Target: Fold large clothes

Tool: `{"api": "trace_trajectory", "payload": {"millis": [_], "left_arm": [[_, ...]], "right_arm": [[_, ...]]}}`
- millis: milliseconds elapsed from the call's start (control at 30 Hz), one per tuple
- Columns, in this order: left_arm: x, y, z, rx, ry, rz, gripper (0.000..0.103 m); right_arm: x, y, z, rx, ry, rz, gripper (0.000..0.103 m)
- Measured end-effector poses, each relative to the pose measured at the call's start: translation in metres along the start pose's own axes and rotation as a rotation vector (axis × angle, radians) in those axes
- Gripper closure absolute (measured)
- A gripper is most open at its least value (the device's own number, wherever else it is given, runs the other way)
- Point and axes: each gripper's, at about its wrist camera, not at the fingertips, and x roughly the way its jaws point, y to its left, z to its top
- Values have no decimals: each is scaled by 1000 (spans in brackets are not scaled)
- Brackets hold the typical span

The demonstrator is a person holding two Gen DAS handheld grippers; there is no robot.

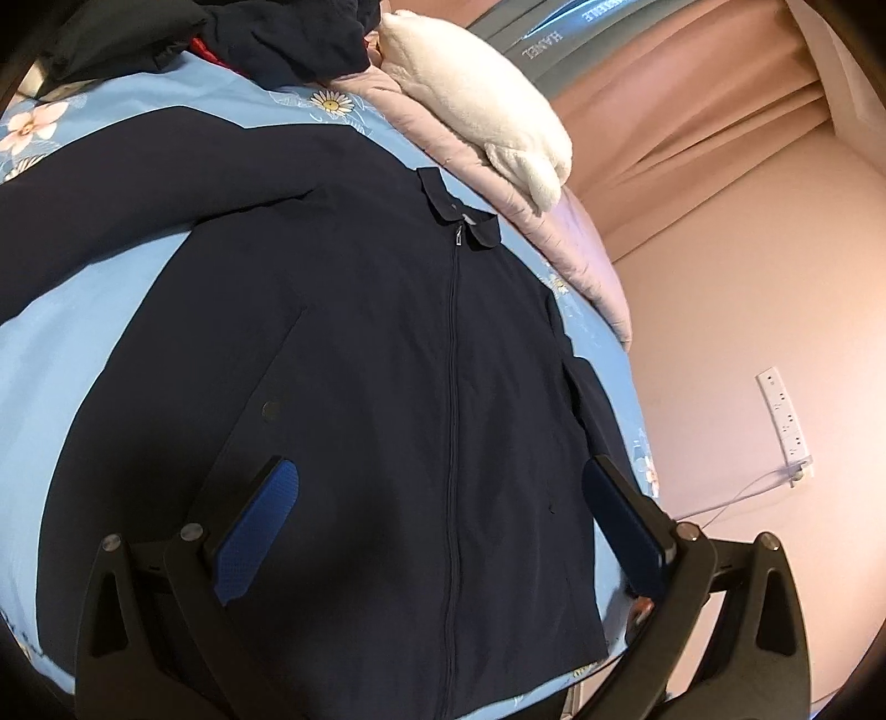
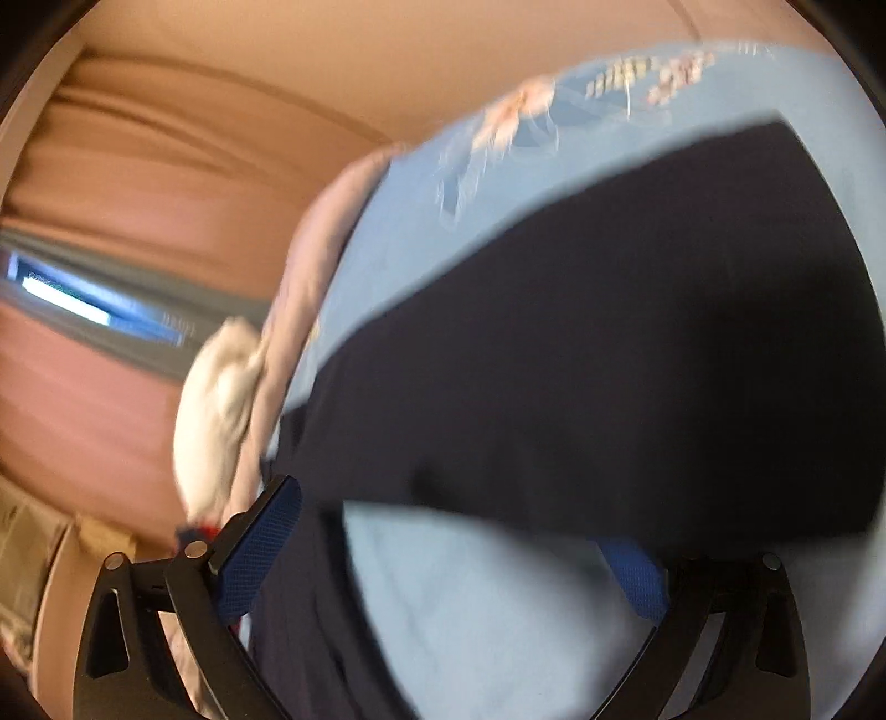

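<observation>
In the left wrist view a navy zip-up jacket [image 1: 387, 343] lies flat, front up, on a light blue flowered bedsheet [image 1: 72, 354], with its collar [image 1: 459, 213] at the far end and one sleeve stretched out to the left. My left gripper [image 1: 443, 498] hovers open over the jacket's lower half, its blue pads [image 1: 260, 531] on either side of the zipper, holding nothing. The right wrist view is blurred. There a navy sleeve [image 2: 581, 360] runs across the sheet [image 2: 470, 609]. My right gripper [image 2: 448, 531] stands open at its near edge, the sleeve hiding the tip of its right finger.
A white plush toy [image 1: 476, 94] rests on a pink quilt [image 1: 554, 221] at the bed's far right edge. Dark clothes [image 1: 221, 33] are piled at the far left. Beyond the bed are a pink wall with a socket strip [image 1: 783, 415] and curtains [image 1: 692, 72].
</observation>
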Motion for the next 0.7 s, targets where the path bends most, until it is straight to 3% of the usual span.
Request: {"api": "trace_trajectory", "payload": {"millis": [33,67,100,167,300,400,467,567,700], "left_arm": [[5,-2,3,4,8,7,0],[10,1,4,9,13,15,0],[15,2,6,15,19,26,0],[27,0,12,39,39,53,0],[32,8,22,63,36,68,0],[28,14,35,66,19,50,0],[21,18,43,66,1,26,0],[7,23,54,89,-42,50,0],[-19,42,66,89,-99,57,0]], "right_arm": [[5,-5,4,22,-1,-5,46],[11,-11,9,57,14,-10,72],[17,-14,10,81,22,-20,88],[17,-8,13,61,0,-38,94],[3,55,28,-145,-68,-79,95],[-4,131,46,-282,-77,-107,95],[-8,201,50,-423,-112,-145,95],[7,284,33,-587,-139,-166,95],[38,386,-45,-914,-87,-164,95]]}}
